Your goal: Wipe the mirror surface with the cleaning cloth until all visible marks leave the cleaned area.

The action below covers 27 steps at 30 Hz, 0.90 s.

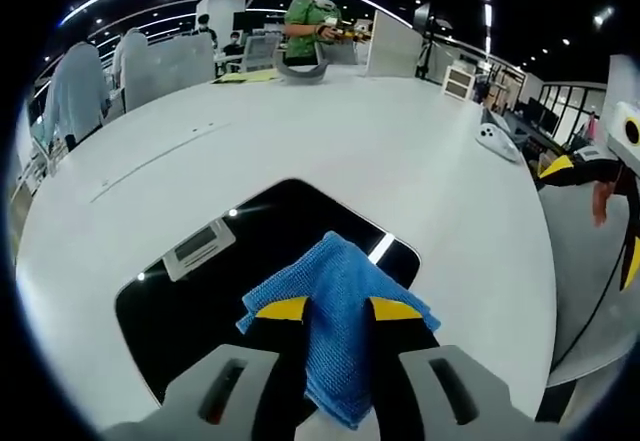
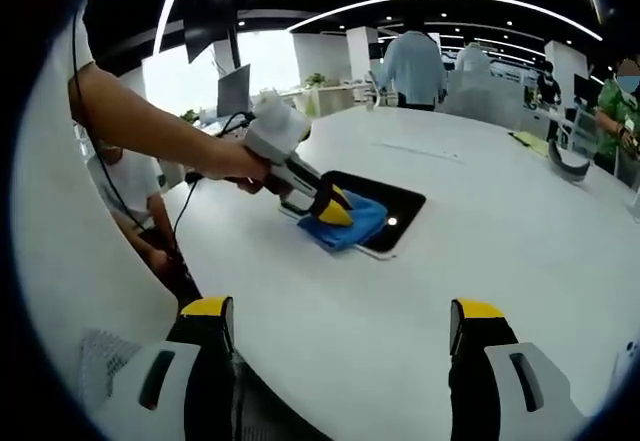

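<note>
A dark rectangular mirror [image 1: 190, 301] lies flat on the white table [image 1: 380, 151] and reflects ceiling lights. My left gripper [image 1: 336, 311] is shut on a blue cleaning cloth [image 1: 335, 291], which rests on the mirror's near right part. In the right gripper view the mirror [image 2: 392, 199] lies mid-table with the blue cloth [image 2: 362, 221] on its near end, and the left gripper [image 2: 336, 206] presses on it, held by a person's hand [image 2: 225, 161]. My right gripper [image 2: 345, 336] hangs open above the table's near edge, well apart from the mirror.
A white controller-like object [image 1: 497, 141] lies at the table's right side. A grey curved item [image 1: 300, 69] and yellow papers [image 1: 248, 76] sit at the far end, where people stand. Another person sits by the table edge [image 2: 130, 191].
</note>
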Tool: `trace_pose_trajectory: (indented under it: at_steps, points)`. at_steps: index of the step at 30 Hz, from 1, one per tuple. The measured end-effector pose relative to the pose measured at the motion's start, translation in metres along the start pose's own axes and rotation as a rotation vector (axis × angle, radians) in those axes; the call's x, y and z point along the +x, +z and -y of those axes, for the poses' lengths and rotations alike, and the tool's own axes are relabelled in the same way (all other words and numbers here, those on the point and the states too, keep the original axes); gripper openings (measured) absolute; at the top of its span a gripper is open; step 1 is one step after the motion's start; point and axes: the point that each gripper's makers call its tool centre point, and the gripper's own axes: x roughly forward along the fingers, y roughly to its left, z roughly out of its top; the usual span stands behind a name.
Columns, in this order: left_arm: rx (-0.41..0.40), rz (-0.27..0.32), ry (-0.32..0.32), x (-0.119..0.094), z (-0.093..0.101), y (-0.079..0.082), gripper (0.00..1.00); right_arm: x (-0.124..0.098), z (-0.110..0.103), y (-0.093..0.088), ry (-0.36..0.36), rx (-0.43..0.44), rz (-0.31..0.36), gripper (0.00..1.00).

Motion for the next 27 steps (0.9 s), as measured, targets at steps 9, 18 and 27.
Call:
trace_pose_trajectory:
  at_steps: [9, 18, 27]
  points:
    - [0.004, -0.002, -0.007, 0.004, 0.004, 0.003, 0.20, -0.002, 0.001, -0.001, -0.004, 0.002, 0.001, 0.89]
    - [0.005, 0.000, -0.012, 0.009, 0.007, 0.007, 0.20, -0.003, 0.001, -0.002, -0.004, 0.006, 0.000, 0.89]
    - [0.016, 0.002, -0.026, 0.016, 0.015, 0.011, 0.20, -0.005, 0.003, -0.002, -0.013, 0.013, 0.003, 0.89]
